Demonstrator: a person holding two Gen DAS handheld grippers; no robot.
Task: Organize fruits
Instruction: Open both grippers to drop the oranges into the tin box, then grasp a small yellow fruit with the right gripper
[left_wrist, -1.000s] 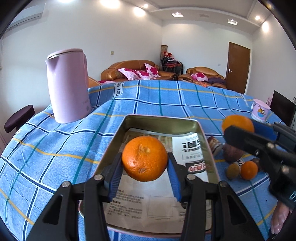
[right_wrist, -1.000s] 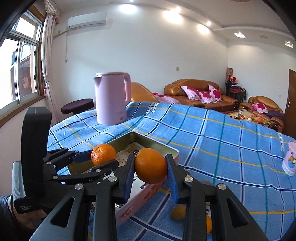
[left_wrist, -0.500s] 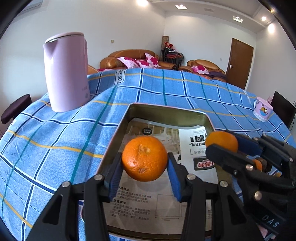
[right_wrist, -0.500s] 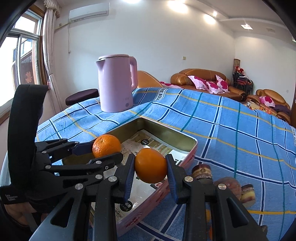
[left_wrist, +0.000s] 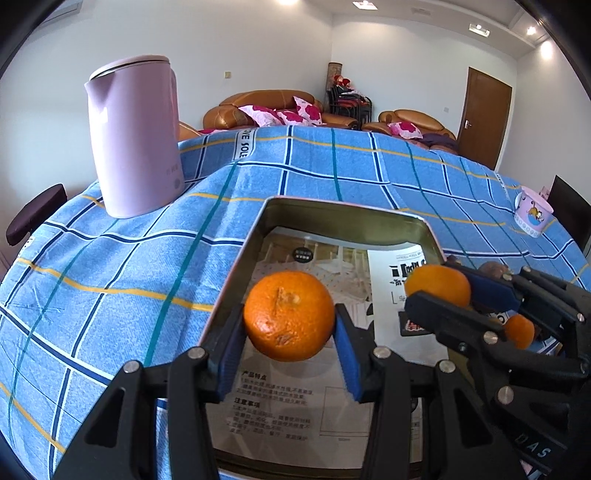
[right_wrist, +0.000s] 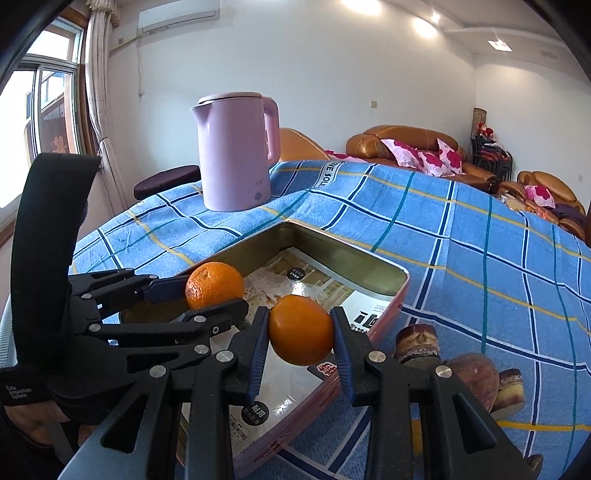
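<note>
While both grippers hold oranges, they hover over the tin (left_wrist: 347, 212) (paper-lined).

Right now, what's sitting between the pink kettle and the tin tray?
Nothing but bare blue checked tablecloth separates the pink kettle from the tin tray; the right wrist view shows it best.

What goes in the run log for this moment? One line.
left gripper: shut on mandarin | right gripper: shut on orange | both above tin tray
</note>
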